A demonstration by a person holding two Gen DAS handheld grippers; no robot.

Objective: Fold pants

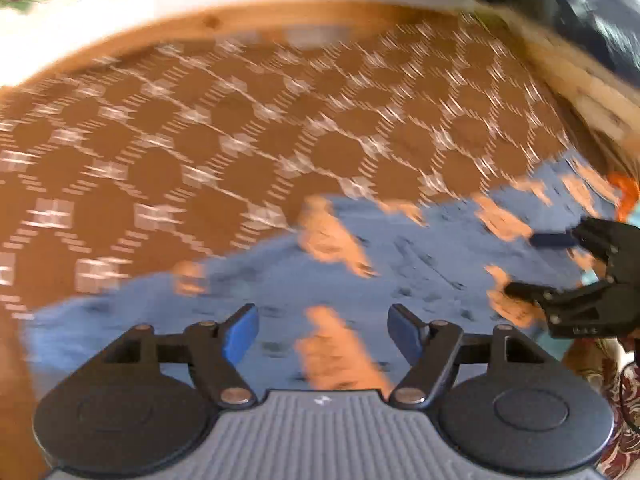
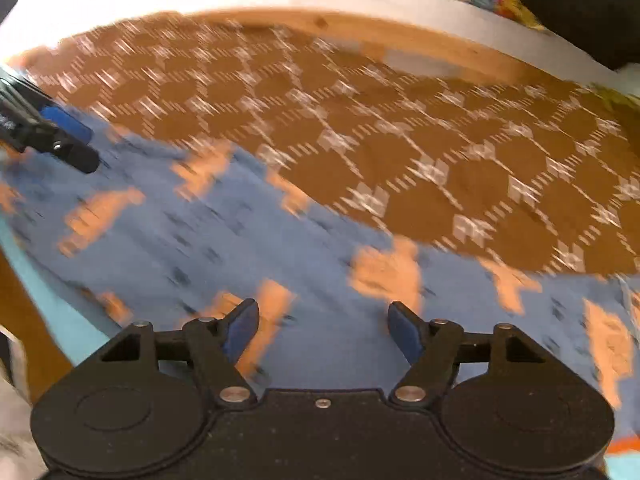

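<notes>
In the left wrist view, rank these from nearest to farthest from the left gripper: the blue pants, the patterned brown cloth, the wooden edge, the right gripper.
1. blue pants: directly under the open jaws of the left gripper.
2. right gripper: to the right, over the pants.
3. patterned brown cloth: beyond the pants.
4. wooden edge: at the cloth's far side.

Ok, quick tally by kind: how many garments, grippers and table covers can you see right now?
Garments: 1, the blue pants with orange shapes, lying flat.
Grippers: 2, the left gripper and the right gripper, jaws apart, holding nothing.
Table covers: 1, the brown cloth with white diamond pattern.
Total: 4
</notes>
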